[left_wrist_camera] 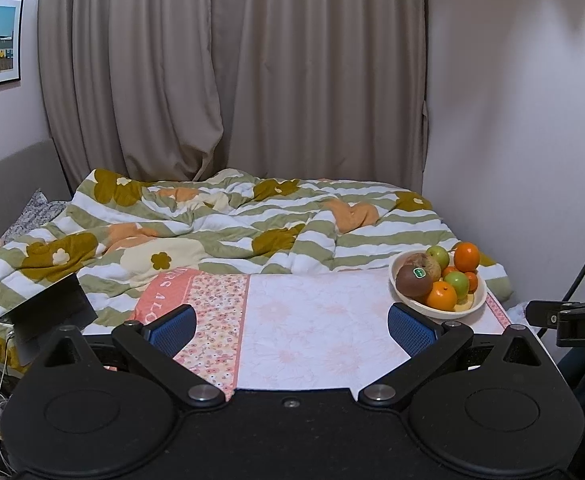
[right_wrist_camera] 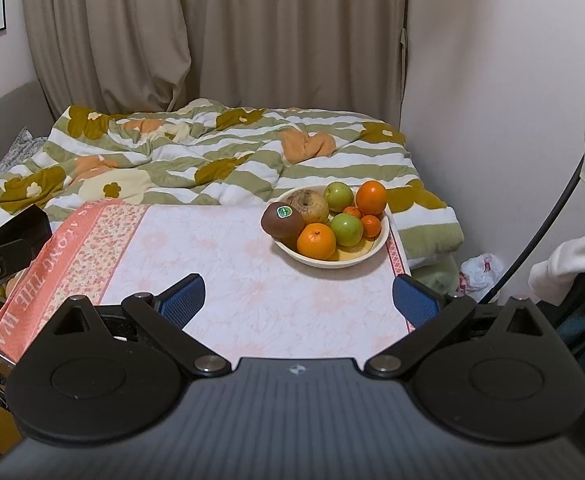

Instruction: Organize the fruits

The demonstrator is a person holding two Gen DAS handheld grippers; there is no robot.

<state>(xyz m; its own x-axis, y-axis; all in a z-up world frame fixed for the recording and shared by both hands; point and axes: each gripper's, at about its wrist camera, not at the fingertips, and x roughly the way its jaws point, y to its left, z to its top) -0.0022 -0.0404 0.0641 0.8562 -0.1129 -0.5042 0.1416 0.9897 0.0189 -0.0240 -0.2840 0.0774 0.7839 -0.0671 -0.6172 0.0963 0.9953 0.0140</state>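
A cream bowl (right_wrist_camera: 366, 258) full of fruit stands at the far right of the table with the pink floral cloth (right_wrist_camera: 232, 264). It holds a brown stickered fruit (right_wrist_camera: 282, 222), a brown pear (right_wrist_camera: 308, 205), green apples (right_wrist_camera: 347, 229), a large orange (right_wrist_camera: 316, 242) and smaller oranges (right_wrist_camera: 371, 197). The bowl also shows in the left wrist view (left_wrist_camera: 404, 298). My right gripper (right_wrist_camera: 298, 300) is open and empty, a short way in front of the bowl. My left gripper (left_wrist_camera: 292, 330) is open and empty over the table, left of the bowl.
A bed with a striped floral duvet (right_wrist_camera: 196, 160) lies right behind the table, curtains (right_wrist_camera: 212, 40) behind it. A wall (right_wrist_camera: 492, 120) is on the right, with a plastic bag (right_wrist_camera: 480, 272) on the floor. A black stand (left_wrist_camera: 48, 308) sits at the table's left.
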